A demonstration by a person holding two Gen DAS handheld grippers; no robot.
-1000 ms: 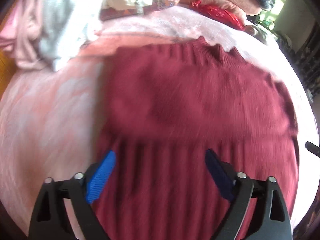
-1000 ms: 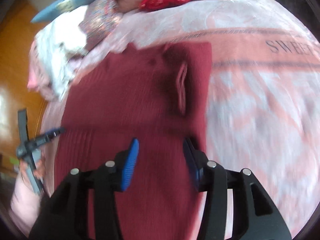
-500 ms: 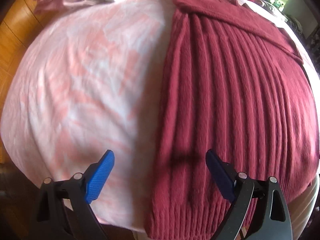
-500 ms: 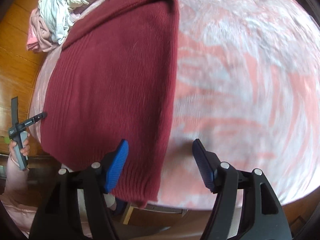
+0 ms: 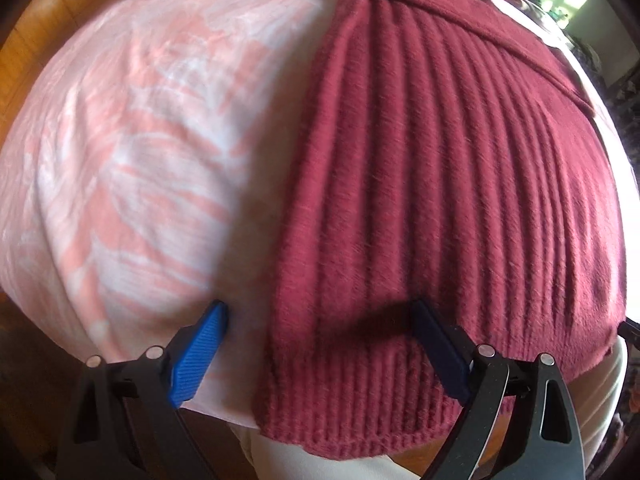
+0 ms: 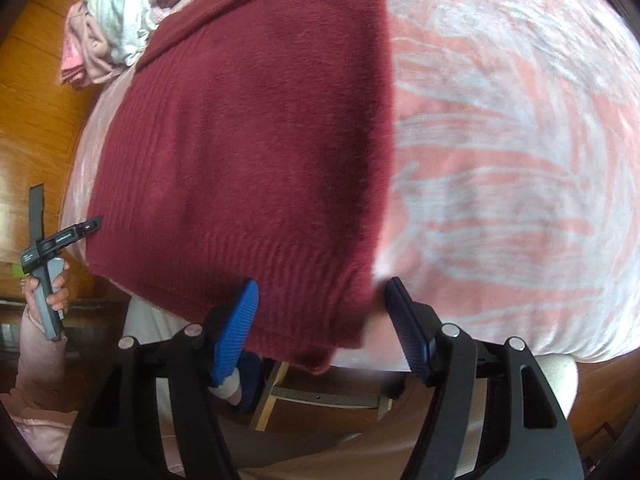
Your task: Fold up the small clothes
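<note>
A dark red ribbed sweater [image 5: 440, 160] lies flat on a pink and white patterned sheet [image 5: 140, 140], its hem at the near edge of the bed. My left gripper [image 5: 318, 308] is open and straddles the hem's left corner, one pad over the sheet and the other over the knit. In the right wrist view the sweater [image 6: 248, 140] fills the left half. My right gripper [image 6: 322, 284] straddles the hem's right corner; its jaws are closing, with the corner between them, and the pads do not press on it.
A pile of pale and pink clothes [image 6: 116, 20] sits at the far left of the bed. A hand [image 6: 52, 292] holds the other gripper by the bed's left edge. Wooden floor [image 6: 32, 120] and a wooden frame [image 6: 320, 396] lie below the near edge.
Both grippers have drawn back from the sweater's upper body to its hem at the near edge. The right jaws stand wider than a second ago.
</note>
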